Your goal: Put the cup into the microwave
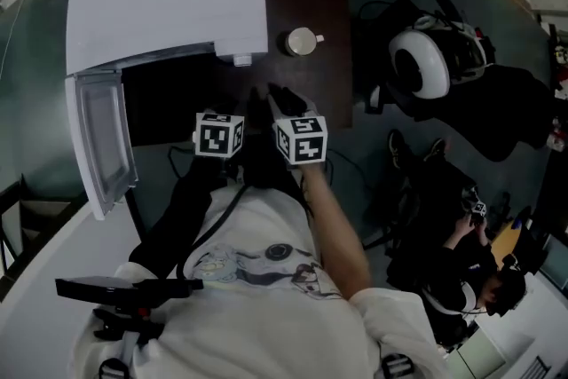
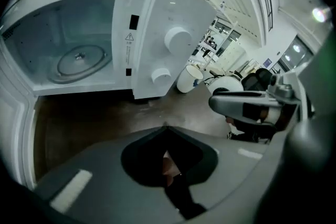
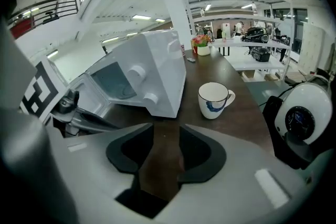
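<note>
Cup point(image 3: 214, 100) stands alone on the table point(image 3: 195, 68), one o'clock of the right gripper point(image 3: 166, 132) — jaws partly apart, nothing between. Left gripper point(image 2: 165, 127) pinched together, empty. Looks like glazed ceramic: light, rigid, slick, breakable — take the wall opposite the handle.

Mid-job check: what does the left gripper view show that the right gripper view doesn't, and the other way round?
Left gripper view only: a straight look into the microwave cavity, with the glass turntable in full, and the left claw, jaws together with nothing between them.

Right gripper view only: the cup whole, with its handle, a white rounded device at far right, and the right claw, jaws apart over bare table.

Both: the microwave's door open, its two knobs, and the cup standing outside, to the microwave's right.
</note>
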Demonstrator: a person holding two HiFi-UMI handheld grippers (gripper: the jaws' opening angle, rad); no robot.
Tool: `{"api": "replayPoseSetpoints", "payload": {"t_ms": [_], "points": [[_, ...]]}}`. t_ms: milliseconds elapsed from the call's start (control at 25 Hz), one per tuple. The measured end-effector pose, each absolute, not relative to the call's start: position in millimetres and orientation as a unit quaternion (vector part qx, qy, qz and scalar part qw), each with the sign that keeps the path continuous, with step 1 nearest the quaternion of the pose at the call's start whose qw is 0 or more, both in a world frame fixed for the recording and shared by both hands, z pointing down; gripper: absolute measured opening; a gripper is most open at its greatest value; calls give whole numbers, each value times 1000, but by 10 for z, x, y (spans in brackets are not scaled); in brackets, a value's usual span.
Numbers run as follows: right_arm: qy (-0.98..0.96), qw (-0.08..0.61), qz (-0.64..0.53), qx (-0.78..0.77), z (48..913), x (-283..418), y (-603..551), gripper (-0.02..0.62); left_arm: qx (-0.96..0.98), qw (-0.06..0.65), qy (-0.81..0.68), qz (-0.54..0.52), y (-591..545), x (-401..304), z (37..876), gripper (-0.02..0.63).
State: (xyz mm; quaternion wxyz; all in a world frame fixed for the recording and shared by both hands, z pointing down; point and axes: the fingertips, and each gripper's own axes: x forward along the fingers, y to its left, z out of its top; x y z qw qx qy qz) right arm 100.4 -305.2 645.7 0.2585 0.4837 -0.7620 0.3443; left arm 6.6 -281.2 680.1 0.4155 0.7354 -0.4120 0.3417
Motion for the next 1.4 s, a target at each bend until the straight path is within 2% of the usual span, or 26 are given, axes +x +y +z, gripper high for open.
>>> {"api": "replayPoseSetpoints", "payload": {"t_ms": [520,840,1040,1400], "points": [[-724,285,362,514,7027,1586,-3729,316,719,421,-415,364,-2876,44,6900,0],[-712,287,355,534,7189,1698,-4190,411,710,430,-413,374,-2769,54,6957,0],[-715,288,349,533,7231,1641,-4351,440,702,436,-418,377,-2712,25,6988,0],[-713,293,328,546,7292,1638,-4446,439,691,441,-428,381,-2651,-73,7029,0]]}}
